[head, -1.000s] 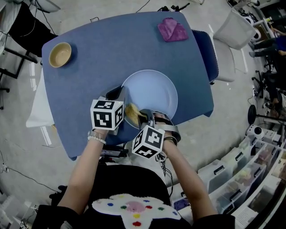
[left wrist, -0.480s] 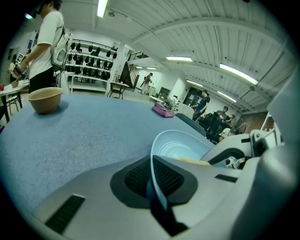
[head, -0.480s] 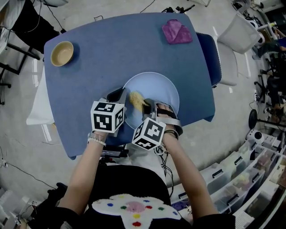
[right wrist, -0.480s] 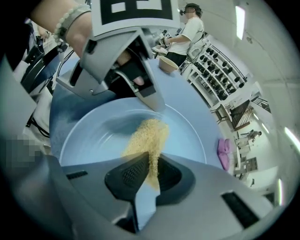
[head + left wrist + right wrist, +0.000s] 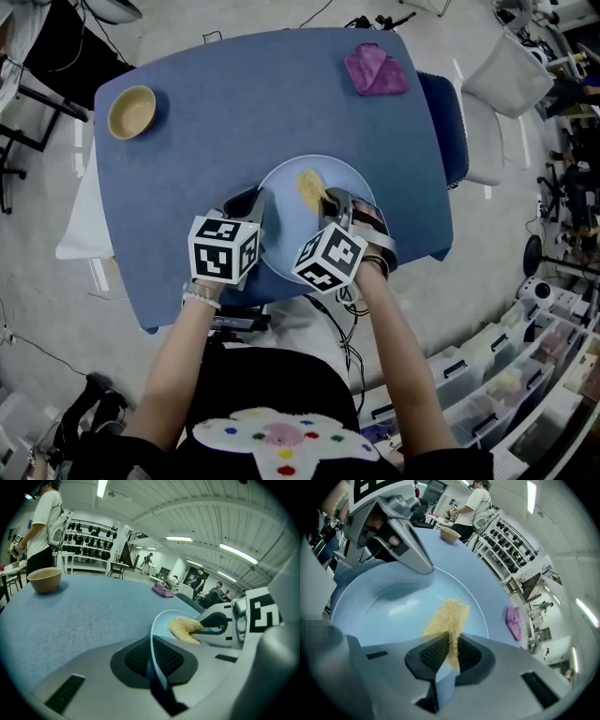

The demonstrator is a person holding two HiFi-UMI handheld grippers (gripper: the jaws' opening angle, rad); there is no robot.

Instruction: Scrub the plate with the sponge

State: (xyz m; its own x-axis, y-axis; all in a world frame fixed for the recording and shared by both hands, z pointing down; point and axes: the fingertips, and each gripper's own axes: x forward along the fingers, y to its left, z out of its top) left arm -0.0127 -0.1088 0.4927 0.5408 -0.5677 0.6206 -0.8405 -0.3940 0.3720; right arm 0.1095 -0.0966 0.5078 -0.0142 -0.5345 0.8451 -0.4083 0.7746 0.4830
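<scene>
A light blue plate lies near the front edge of the blue table. My left gripper is shut on the plate's left rim; in the left gripper view the rim runs edge-on between the jaws. My right gripper is shut on a yellow sponge, whose free end rests on the plate's far middle. In the right gripper view the sponge sticks out from the jaws onto the plate, with the left gripper clamped at the far rim.
A tan bowl stands at the table's far left corner and a purple cloth lies at its far right. A white chair stands right of the table. People stand in the background of both gripper views.
My right gripper has slid the sponge across the plate, from its near left part toward the far middle. The left gripper and the plate have stayed put.
</scene>
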